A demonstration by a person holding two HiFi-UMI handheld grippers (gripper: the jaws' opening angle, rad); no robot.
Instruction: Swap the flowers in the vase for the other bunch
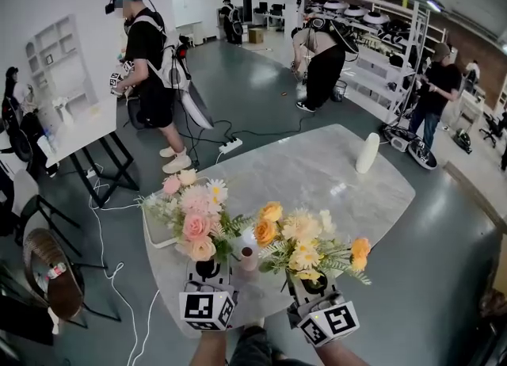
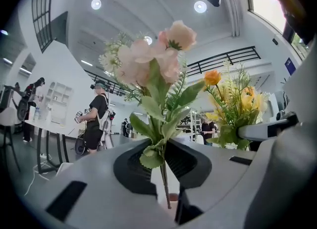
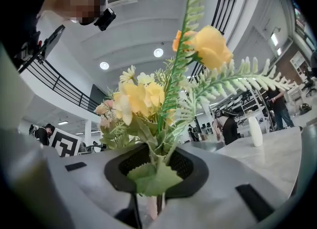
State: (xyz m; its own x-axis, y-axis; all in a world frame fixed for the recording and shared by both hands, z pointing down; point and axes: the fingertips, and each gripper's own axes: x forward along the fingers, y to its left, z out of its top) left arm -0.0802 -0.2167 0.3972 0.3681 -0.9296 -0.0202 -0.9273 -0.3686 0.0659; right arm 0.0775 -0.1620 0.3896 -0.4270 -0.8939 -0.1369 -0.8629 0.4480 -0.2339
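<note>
In the head view's lower middle, our left gripper clamps the upright pink bunch, the small vase stands just right of it, and our right gripper, farther right, grips the yellow bunch.

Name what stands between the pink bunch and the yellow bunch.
A small pinkish vase stands on the table between the pink bunch and the yellow bunch; the head view shows it.
</note>
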